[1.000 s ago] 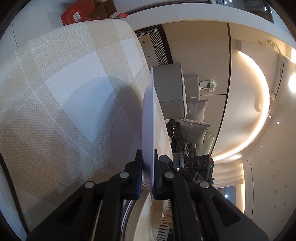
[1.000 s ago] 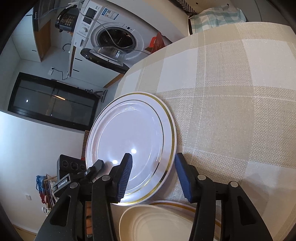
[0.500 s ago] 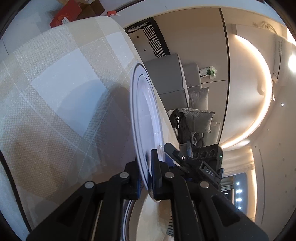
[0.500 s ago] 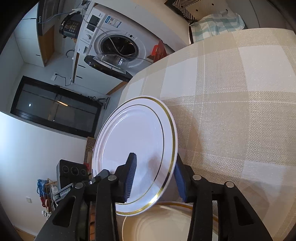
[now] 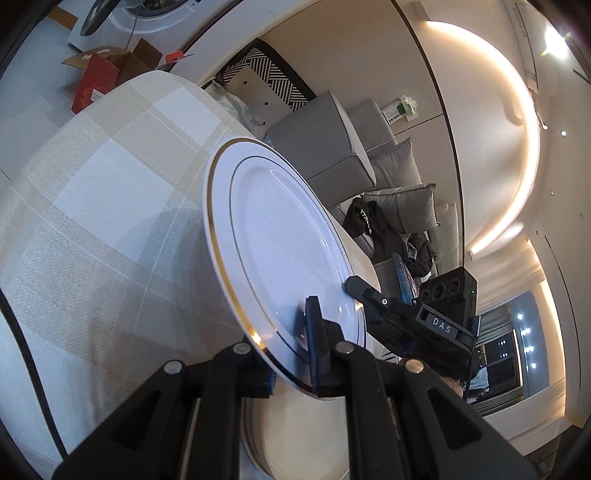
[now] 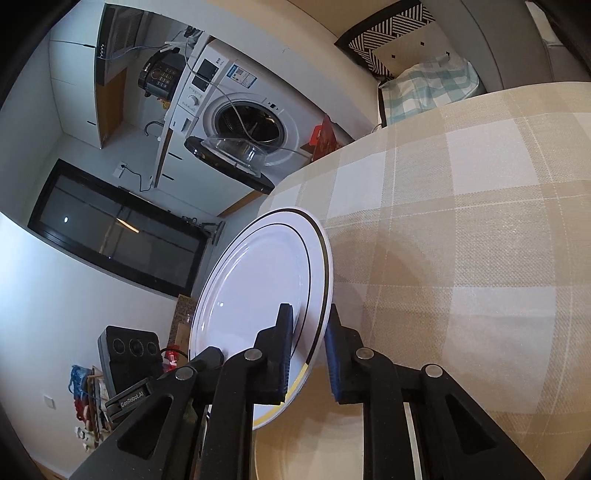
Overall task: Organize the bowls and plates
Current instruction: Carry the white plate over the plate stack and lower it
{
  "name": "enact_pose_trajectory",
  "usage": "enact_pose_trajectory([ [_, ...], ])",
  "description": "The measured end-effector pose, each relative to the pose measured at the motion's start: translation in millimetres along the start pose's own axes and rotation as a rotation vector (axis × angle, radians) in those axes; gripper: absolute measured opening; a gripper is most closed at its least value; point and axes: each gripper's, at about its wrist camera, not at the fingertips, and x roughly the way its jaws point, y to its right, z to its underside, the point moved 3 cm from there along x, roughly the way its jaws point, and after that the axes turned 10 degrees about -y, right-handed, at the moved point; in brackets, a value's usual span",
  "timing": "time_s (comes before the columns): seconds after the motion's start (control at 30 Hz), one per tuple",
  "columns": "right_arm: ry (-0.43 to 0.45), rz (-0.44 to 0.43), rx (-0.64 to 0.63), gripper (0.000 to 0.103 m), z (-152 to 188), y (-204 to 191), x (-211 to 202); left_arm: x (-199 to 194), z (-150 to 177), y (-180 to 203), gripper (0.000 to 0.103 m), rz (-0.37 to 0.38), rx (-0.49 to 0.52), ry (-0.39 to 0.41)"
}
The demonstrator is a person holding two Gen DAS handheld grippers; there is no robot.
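Plate (image 5: 280, 236) tilted, empty | left claw (image 5: 295, 354) grips rim | right claw (image 6: 308, 354) grips rim

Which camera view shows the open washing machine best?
The right wrist view: the white front-loading washing machine appears whole, with its door open. The left wrist view shows only a cut-off part of it at the top edge.

Opposed close wrist views, shared plate (image 5: 280, 236)

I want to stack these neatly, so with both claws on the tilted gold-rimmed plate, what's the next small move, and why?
Probably level the gold-rimmed plate and ease it down over the cream dish just below. Both the left claw and the right claw pinch its near rim, and it hangs tilted above the checked tablecloth.
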Motion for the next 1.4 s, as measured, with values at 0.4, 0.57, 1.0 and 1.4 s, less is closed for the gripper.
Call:
enact_pose_trajectory([
  [0.4,0.083,0.045,-0.055,0.017,67.7,-14.8,-67.2,-0.5,36.3,49.1,0.015,-0.031,0.137,-0.006],
  [0.57,0.113,0.061,-0.058,0.017,99.3,-8.8,-93.9,4.6,53.8,63.1,0.016,-0.033,0.184,-0.024],
  [1.0,0.134,0.145,-0.066,0.017,140.9,0.0,-115.1,24.8,86.6,71.3,0.019,-0.034,0.227,-0.086],
  [1.4,0.103,0.232,-0.092,0.018,150.7,2.1,-93.3,29.8,101.8,53.0,0.020,-0.031,0.204,-0.121],
])
